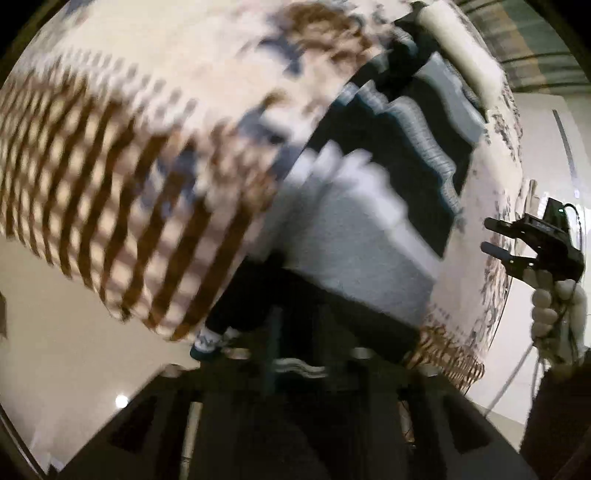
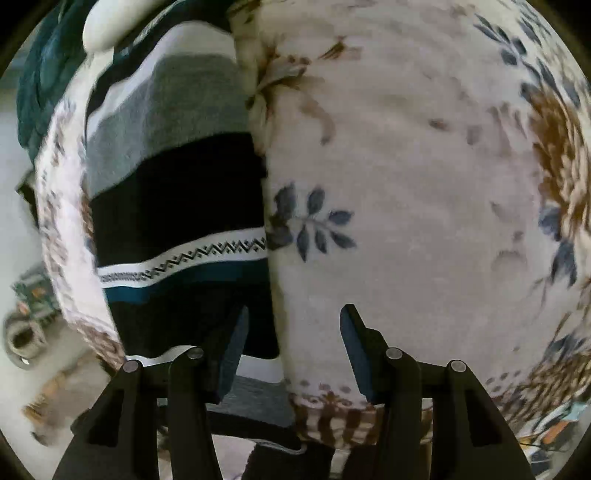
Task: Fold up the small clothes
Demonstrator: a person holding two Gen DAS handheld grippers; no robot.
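Nearest to me in the right wrist view, my right gripper [image 2: 291,354] has its fingers [image 2: 232,354] set wide apart with nothing between the pads; it straddles the seam where the striped knit garment [image 2: 177,192] meets the floral blanket [image 2: 424,184] it lies on. The left wrist view is heavily smeared by motion: my left gripper [image 1: 295,350] has its fingers close together low in the frame, and dark cloth with a white-and-teal band seems to bunch right at them, so I judge it has the garment's edge pinched, though the blur keeps me from being sure. Beyond that, the garment spreads in black, grey and white bands with a teal stripe and a zigzag border, and it looks partly doubled over on itself. Past it, by the far edge, lies a white rounded thing [image 2: 107,26] I cannot identify. Off to the side in the left view, a white-gloved hand [image 1: 557,314] holds the right gripper clear of the cloth. I judge the fold begun but unfinished, with squaring and flattening left. I can read no label or writing anywhere.
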